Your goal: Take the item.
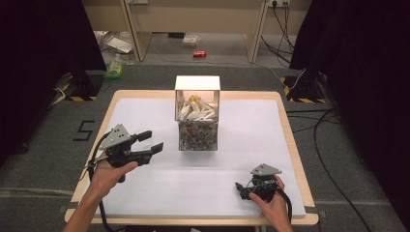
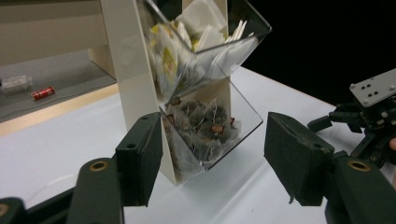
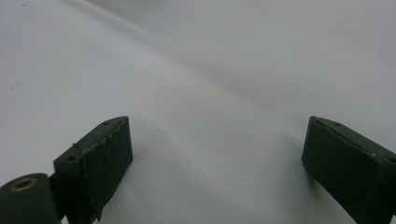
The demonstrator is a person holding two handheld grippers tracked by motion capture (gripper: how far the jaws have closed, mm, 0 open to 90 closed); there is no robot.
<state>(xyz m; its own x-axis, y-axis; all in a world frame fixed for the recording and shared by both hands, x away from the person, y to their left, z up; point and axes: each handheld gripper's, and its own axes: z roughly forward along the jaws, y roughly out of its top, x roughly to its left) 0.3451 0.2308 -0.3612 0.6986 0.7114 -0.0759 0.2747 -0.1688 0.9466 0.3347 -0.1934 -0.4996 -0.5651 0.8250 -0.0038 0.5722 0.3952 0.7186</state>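
Right gripper (image 1: 245, 189) rests at lower right on the white surface (image 1: 241, 140), fingers spread and empty. Left gripper (image 1: 151, 142), centre-left, points at the dispenser (image 1: 197, 118), fingers apart, gripping nothing.

Grey carpet floor (image 1: 43, 159) with black curtains (image 1: 38, 53) either side; a red can (image 1: 199, 54) lies beneath wooden furniture (image 1: 193, 21).

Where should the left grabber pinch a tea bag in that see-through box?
Probably from the open front of the lower bin: its clear tray tilts outward, and the tea bags lie loose there. The left gripper stands open, facing it; pinch one bag's upper edge.
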